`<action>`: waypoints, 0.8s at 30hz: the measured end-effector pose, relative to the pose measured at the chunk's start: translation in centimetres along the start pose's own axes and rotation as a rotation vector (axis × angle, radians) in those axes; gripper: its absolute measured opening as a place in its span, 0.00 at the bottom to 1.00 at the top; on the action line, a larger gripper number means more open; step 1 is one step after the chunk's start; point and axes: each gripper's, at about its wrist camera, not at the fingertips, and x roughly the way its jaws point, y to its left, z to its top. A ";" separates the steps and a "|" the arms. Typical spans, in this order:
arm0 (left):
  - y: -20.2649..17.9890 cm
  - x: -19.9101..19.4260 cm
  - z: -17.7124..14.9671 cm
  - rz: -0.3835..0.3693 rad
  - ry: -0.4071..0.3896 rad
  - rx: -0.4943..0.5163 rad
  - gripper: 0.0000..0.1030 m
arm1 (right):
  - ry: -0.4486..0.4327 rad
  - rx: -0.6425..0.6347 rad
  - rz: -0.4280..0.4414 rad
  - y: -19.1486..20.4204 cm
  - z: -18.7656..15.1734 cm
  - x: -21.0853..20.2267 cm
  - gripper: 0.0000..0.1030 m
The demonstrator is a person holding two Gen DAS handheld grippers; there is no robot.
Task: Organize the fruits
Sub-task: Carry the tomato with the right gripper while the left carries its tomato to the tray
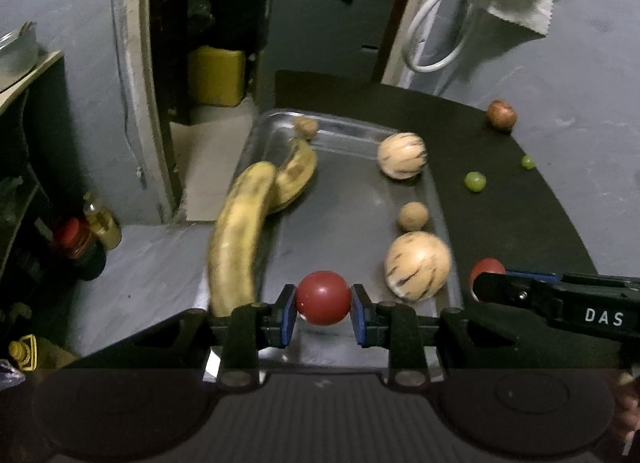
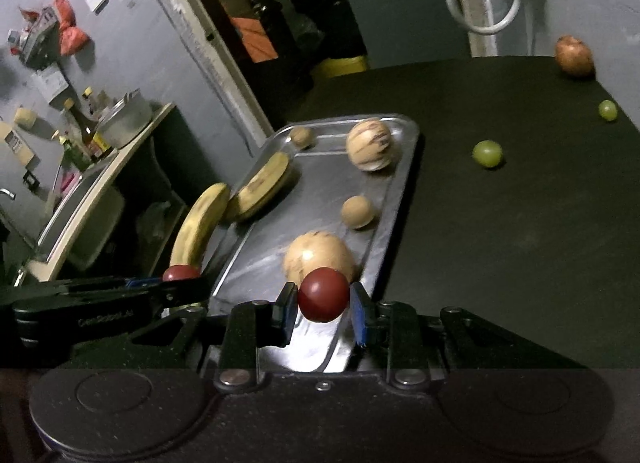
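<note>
1. Two claws are in my feeds, each gripping a red ball over the near end of the tray; the biggest thing I see is the dark bench (image 2: 500,243), which carries everything.
2. My metal tray (image 1: 434,191) sits on the bench's left part.
3. Two bananas (image 1: 240,235) lie along the tray's left side, the nearer one sticking out past the rim.
4. Two pale striped melons (image 1: 418,265) rest near the tray's right rim, one close, one far.
5. My left claw (image 1: 323,309) is closed on a red ball (image 1: 323,297).
6. My right claw (image 2: 323,307) is closed on another red ball (image 2: 323,294), just in front of the near melon.
7. A brownish apple (image 2: 574,55) sits at the bench's far right corner.
8. Two small tan balls (image 1: 413,216) lie on the tray, one between the melons, one at the far end.
9. Two green grapes (image 2: 487,153) lie on the bare bench, right of the tray.
</note>
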 end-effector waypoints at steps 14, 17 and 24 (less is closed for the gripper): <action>2.0 -0.1 -1.5 -0.021 0.048 -0.009 0.30 | 0.045 -0.028 -0.036 2.5 -1.3 0.8 0.29; 2.3 0.1 -1.6 -0.015 0.059 -0.012 0.30 | 0.051 -0.033 -0.052 2.7 -1.5 1.0 0.29; 2.9 0.5 -1.8 -0.013 0.081 -0.019 0.30 | 0.081 -0.019 -0.081 2.6 -2.1 1.6 0.29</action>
